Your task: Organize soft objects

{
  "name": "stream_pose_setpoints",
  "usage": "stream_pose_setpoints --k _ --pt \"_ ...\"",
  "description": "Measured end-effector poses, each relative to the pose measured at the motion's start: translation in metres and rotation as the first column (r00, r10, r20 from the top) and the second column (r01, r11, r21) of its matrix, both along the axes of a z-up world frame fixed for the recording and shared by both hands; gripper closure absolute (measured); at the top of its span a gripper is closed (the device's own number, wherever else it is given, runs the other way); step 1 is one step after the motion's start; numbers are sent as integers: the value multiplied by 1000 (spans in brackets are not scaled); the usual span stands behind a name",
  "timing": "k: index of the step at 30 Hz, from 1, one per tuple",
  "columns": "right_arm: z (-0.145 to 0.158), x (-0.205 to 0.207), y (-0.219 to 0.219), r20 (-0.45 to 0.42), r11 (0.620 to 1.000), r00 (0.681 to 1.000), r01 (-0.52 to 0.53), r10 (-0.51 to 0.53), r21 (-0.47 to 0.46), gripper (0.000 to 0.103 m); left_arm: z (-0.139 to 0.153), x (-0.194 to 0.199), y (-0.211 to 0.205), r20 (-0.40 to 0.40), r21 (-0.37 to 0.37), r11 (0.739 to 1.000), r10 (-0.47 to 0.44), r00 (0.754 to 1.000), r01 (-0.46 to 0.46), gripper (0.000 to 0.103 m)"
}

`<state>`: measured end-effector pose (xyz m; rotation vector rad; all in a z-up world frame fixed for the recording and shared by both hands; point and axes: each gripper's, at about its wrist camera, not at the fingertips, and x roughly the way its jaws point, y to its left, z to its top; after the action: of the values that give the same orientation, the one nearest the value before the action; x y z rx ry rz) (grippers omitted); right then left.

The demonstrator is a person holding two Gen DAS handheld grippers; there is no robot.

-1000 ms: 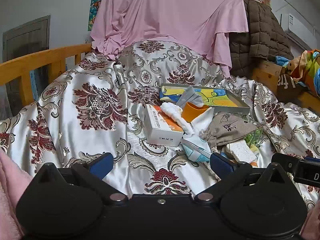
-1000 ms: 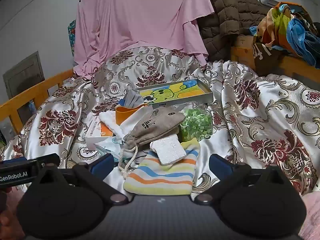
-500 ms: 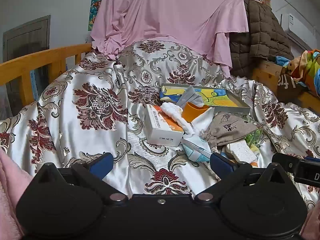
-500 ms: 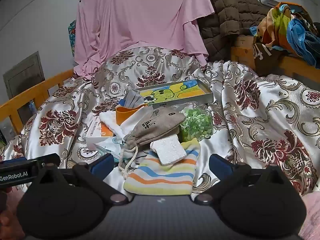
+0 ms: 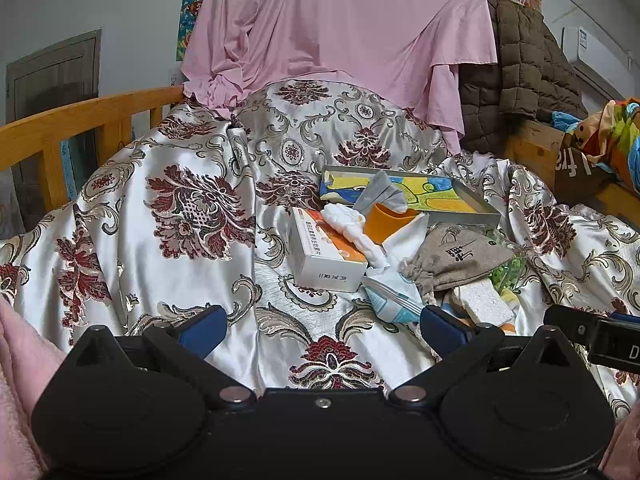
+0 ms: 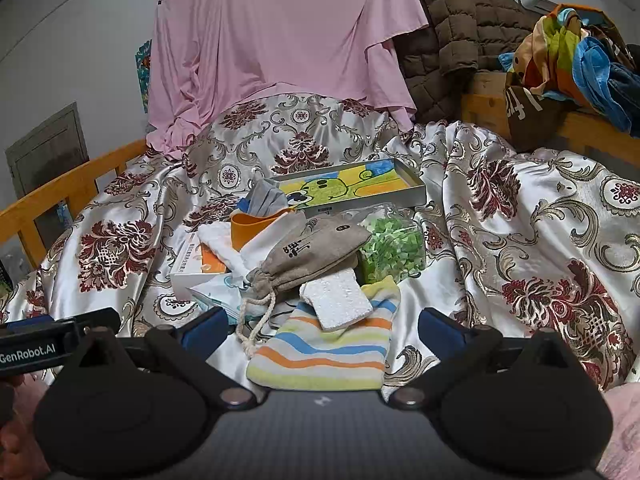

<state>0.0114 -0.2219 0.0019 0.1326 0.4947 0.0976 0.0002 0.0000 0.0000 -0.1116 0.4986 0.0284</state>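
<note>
Clutter is lying heaped on the floral satin bedspread [image 5: 192,208] in the left wrist view, and the left gripper [image 5: 322,326] is hovering near it, blue fingers spread wide apart with nothing between them. A white medicine box [image 5: 320,262] is sitting at the left of the heap, a white cloth [image 5: 352,228] draped over it, an orange cup [image 5: 386,224] just behind. A grey drawstring pouch [image 5: 460,256] is lying to the right, with a shallow picture tray [image 5: 486,210] at the far side.

From the right wrist view, the right gripper [image 6: 322,326] is hanging open too, holding nothing. A striped towel [image 6: 324,350] is lying nearest, between its fingers, with a white sponge [image 6: 338,300] resting on it. The pouch [image 6: 316,256] is overlapping the sponge's far edge, and a clear box of green bits [image 6: 394,250] is sitting just right of it.
</note>
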Motion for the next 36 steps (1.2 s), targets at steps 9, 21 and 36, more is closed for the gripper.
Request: stream_pose_setpoints --k 9,21,36 --pt "0 3 3 -14 1000 1000 -2 2 -1 0 -3 4 -1 -18 6 1000 -2 1000 2 1" --pt "-1 27 3 -56 1000 998 -24 24 0 0 -6 31 9 -74 -48 999 4 997 -8 1" --pt "-3 65 10 -5 993 999 -44 44 -107 0 -11 72 3 -116 -22 1000 -20 993 17 1"
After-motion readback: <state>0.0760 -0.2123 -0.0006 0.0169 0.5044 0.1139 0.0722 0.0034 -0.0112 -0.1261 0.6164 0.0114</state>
